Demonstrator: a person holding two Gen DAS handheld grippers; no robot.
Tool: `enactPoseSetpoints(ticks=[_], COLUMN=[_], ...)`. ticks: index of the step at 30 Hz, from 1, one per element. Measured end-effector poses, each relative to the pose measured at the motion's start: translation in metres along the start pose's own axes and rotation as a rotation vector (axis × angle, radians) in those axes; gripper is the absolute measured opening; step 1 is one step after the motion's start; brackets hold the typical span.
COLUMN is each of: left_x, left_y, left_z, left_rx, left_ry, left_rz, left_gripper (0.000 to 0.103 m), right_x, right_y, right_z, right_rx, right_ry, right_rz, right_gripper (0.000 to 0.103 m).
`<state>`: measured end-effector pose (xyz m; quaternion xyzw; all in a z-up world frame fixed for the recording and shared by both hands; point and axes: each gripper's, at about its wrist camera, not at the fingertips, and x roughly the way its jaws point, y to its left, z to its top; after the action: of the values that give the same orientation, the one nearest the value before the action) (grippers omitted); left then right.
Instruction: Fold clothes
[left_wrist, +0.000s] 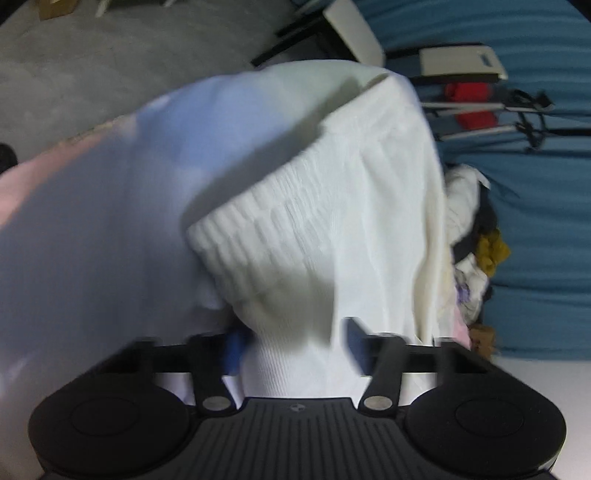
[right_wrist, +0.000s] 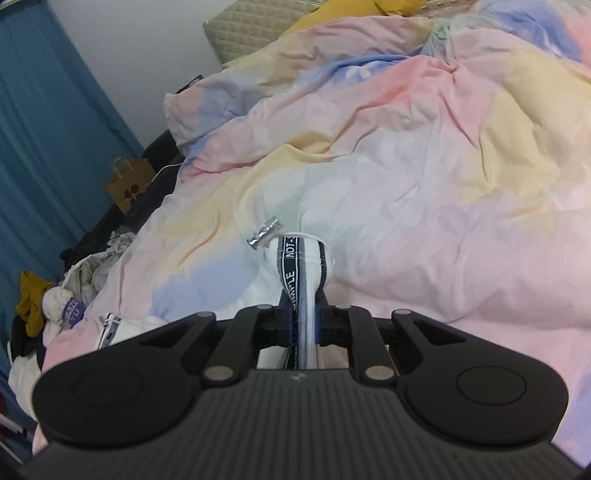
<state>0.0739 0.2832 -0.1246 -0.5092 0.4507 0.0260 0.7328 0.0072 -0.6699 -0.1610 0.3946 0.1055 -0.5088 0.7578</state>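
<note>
The left gripper (left_wrist: 295, 347) sits low in the centre of its frame, its black body filling the bottom edge. Its fingers (left_wrist: 234, 350) are spread fairly wide, with white knit cloth (left_wrist: 314, 240) bunched between them; whether they pinch it cannot be told, and this view is blurred. The right gripper (right_wrist: 304, 325) also sits at bottom centre of its frame. Its jaws are drawn close together, clamped on a narrow white strap with black lettered bands (right_wrist: 301, 273) that rises up from between the fingertips.
</note>
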Motion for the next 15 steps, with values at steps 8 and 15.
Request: enactPoseSetpoints(ticks=[8, 15], left_x=[-0.037, -0.103], left_y=[-0.007, 0.004], left_z=[-0.012, -0.037], left_rx=[0.007, 0.049], left_ry=[-0.108, -0.140], left_rz=[-0.145, -0.317], left_gripper=[0.005, 0.005], right_x=[-0.010, -0.039], right_y=[-0.008, -0.010], right_z=[0.008, 0.024], right_rx=[0.069, 0.129], right_ry=[-0.037, -0.161], right_rz=[0.053, 0.075], right_gripper=[0.013, 0.013])
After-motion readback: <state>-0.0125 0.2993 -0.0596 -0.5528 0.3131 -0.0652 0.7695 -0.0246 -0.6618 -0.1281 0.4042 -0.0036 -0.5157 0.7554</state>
